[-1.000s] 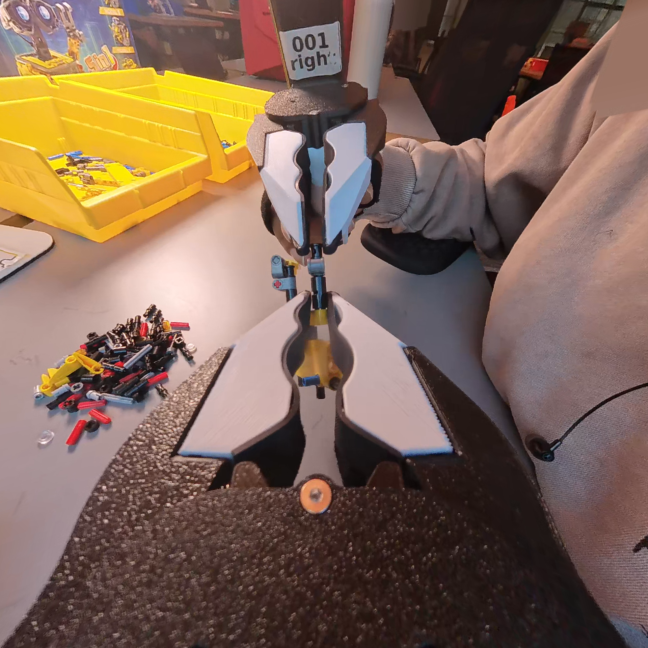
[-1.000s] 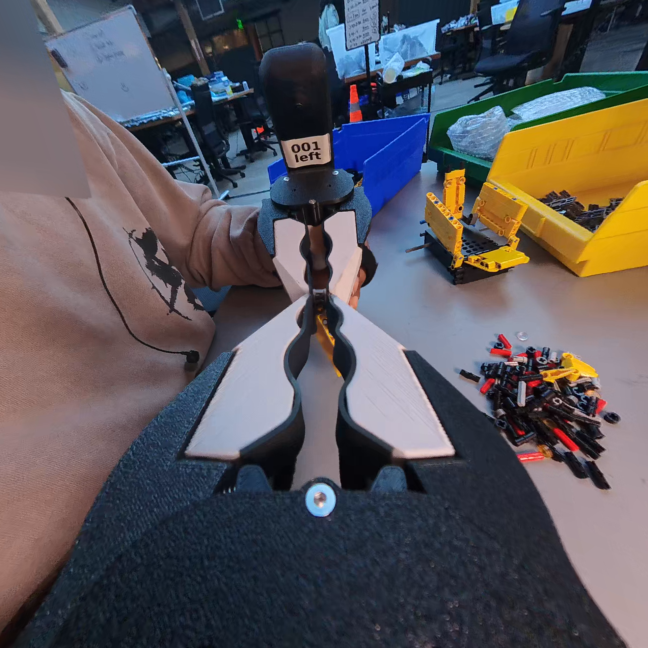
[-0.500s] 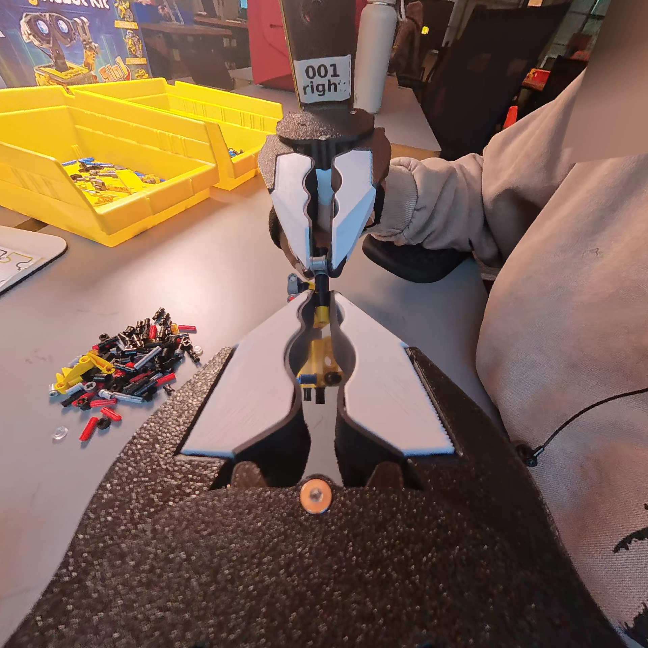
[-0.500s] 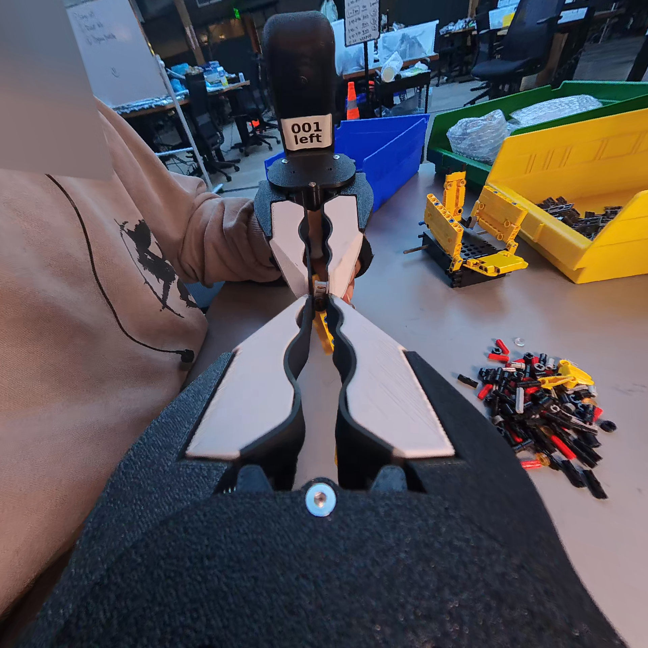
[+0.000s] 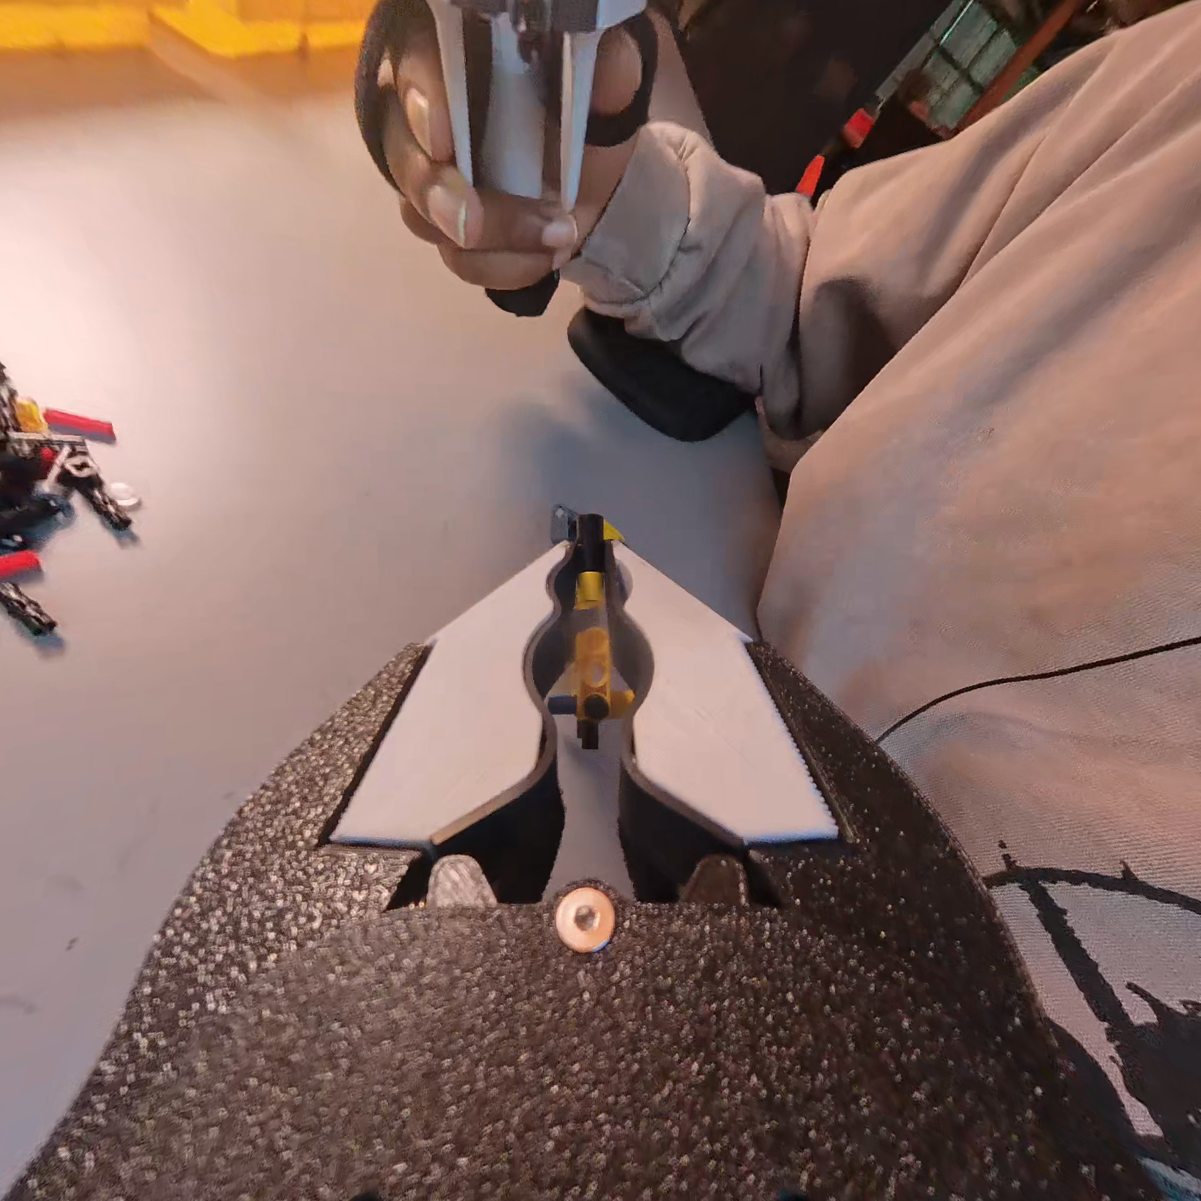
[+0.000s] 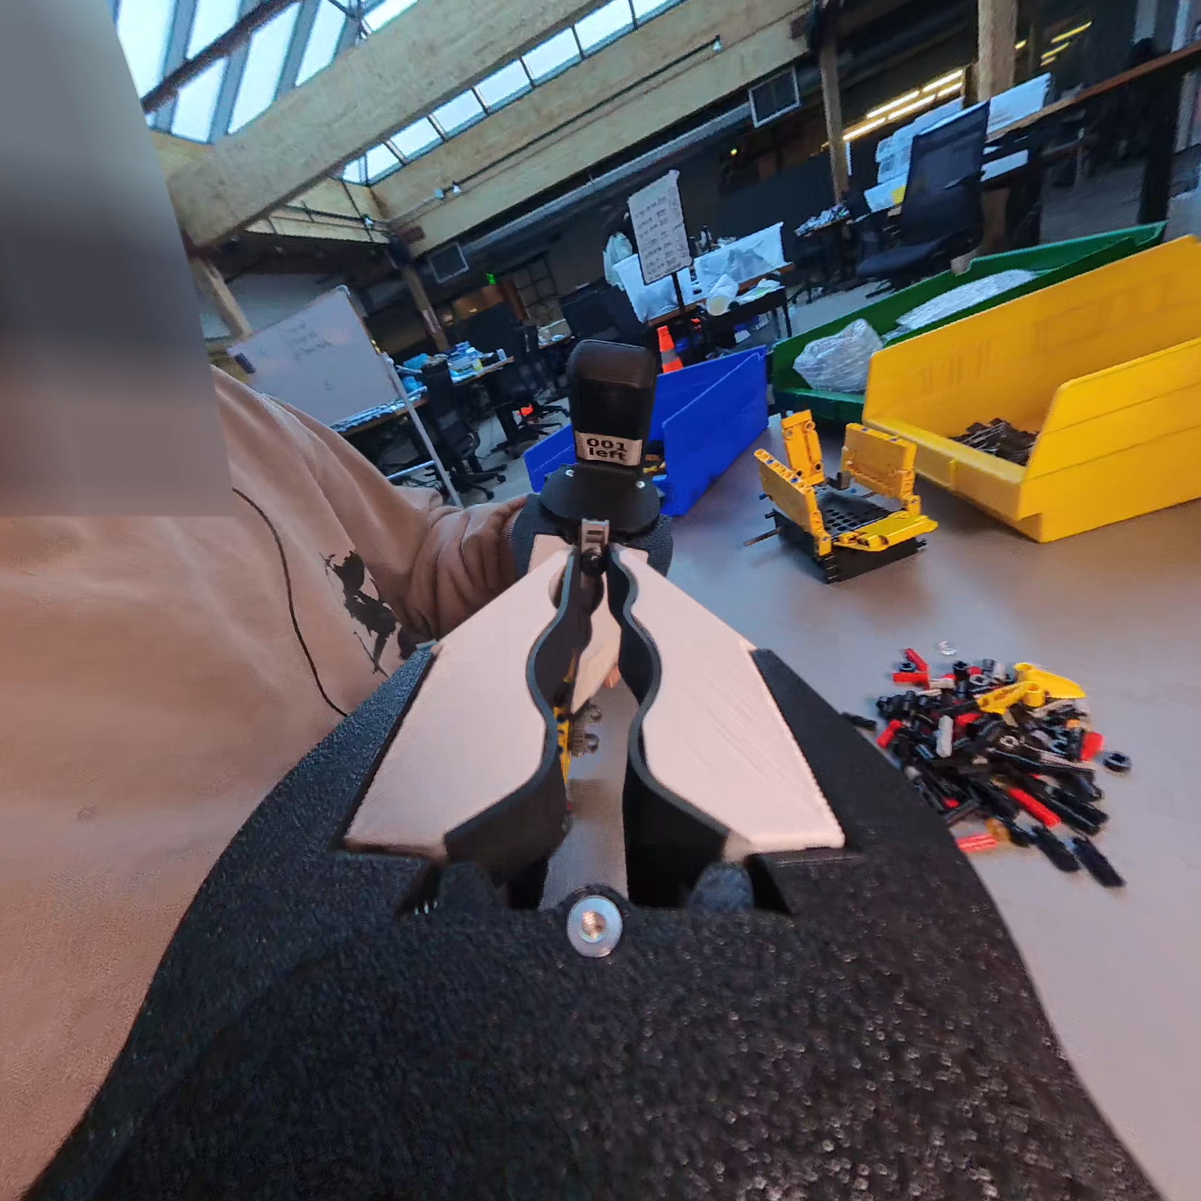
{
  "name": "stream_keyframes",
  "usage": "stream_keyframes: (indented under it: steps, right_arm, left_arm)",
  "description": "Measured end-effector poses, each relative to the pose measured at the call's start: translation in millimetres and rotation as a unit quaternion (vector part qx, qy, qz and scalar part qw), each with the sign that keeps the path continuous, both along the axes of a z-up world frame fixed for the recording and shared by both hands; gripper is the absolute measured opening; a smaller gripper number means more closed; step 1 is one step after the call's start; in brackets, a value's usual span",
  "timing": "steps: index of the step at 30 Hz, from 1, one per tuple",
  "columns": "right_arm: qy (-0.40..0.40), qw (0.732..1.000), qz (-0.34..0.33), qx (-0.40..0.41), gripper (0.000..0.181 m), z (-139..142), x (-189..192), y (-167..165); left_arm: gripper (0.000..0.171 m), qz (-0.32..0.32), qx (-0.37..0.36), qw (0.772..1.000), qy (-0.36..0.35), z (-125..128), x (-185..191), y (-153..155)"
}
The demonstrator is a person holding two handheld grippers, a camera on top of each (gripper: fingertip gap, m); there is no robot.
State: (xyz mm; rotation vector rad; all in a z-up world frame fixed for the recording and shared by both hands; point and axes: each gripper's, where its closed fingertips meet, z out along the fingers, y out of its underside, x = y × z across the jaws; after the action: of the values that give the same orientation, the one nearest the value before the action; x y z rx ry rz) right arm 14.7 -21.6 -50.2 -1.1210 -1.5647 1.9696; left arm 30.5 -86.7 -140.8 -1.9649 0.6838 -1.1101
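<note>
1. Above the grey surface (image 5: 273,338), the left tongs (image 5: 588,552) clamp a small yellow-and-black plastic brick assembly (image 5: 590,663).
2. The right tongs (image 6: 593,559) grip a black axle with a grey connector (image 6: 593,539).
3. A loose pile of black, red and yellow plastic pieces (image 6: 994,741) lies to the side.

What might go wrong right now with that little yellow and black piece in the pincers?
The left gripper pinches the yellow-and-black brick assembly near its thin black axle, so it may twist or drop to the table. The loose parts pile lies close; a low swing might scatter it.
</note>
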Motion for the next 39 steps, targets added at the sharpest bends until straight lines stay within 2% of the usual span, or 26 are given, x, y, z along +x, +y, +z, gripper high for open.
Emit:
stream_keyframes:
  steps: [3,6,10,13,14,33,37,39]
  right_arm:
    - [-0.013,0.999,0.017,0.025,0.005,-13.5,-5.3,-16.8]
    - [-0.02,0.999,0.027,0.039,0.006,-20.3,-8.3,-28.6]
    - [-0.022,0.998,0.03,0.053,0.006,-27.2,-12.9,-39.8]
    - [-0.017,0.997,0.04,0.062,0.006,-29.3,-14.4,-50.2]
    - [-0.017,0.997,0.041,0.07,0.006,-30.9,-14.9,-52.6]
    - [-0.015,0.992,0.028,0.122,0.006,-36.6,-12.4,-49.1]
    - [-0.031,0.99,0.028,0.132,0.006,-44.1,-14.0,-48.8]
    - [-0.033,0.99,0.033,0.132,0.006,-45.9,-14.2,-52.4]
  left_arm:
    - [0.018,0.018,-0.012,1.0,0.012,-6.3,-5.2,4.1]
    - [0.026,0.048,0.019,0.998,-0.019,12.8,-15.7,11.6]
    - [0.02,0.069,0.087,0.993,-0.05,42.4,-22.0,13.8]
    - [0.011,0.068,0.107,0.99,-0.067,53.3,-20.4,11.4]
    - [0.004,0.065,0.109,0.99,-0.069,54.3,-19.9,10.1]
    - [0.003,0.063,0.115,0.991,-0.03,44.7,-22.2,10.2]
    - [0.019,0.073,0.134,0.988,-0.029,49.1,-23.0,11.8]
    - [0.011,0.068,0.135,0.988,-0.015,45.6,-21.8,11.1]
